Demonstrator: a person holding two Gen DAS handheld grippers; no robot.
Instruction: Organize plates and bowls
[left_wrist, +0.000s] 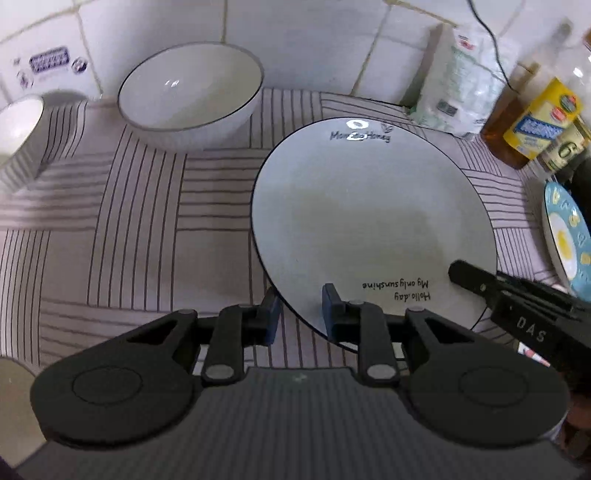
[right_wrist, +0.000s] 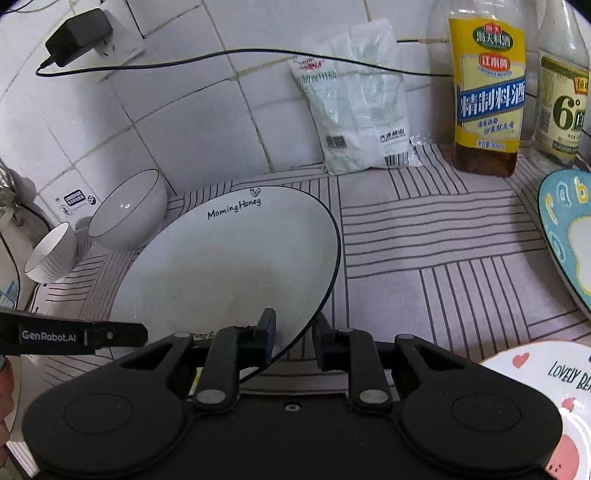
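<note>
A large white plate (left_wrist: 369, 214) with a thin dark rim and black lettering lies over the striped mat. My left gripper (left_wrist: 301, 310) is shut on its near left rim, one pad above and one below. My right gripper (right_wrist: 295, 336) is shut on the near right rim of the same plate (right_wrist: 236, 258). The right gripper's finger (left_wrist: 476, 280) shows at the plate's right edge in the left wrist view. A big white bowl (left_wrist: 192, 96) stands upright by the tiled wall behind the plate, and a small ribbed white bowl (right_wrist: 51, 254) lies tipped to its left.
A blue patterned plate (right_wrist: 569, 236) sits at the right and a pink-printed plate (right_wrist: 546, 406) at the near right. Two bottles (right_wrist: 487, 92) and a white bag (right_wrist: 362, 110) stand along the wall. A charger cable (right_wrist: 221, 57) hangs across the tiles.
</note>
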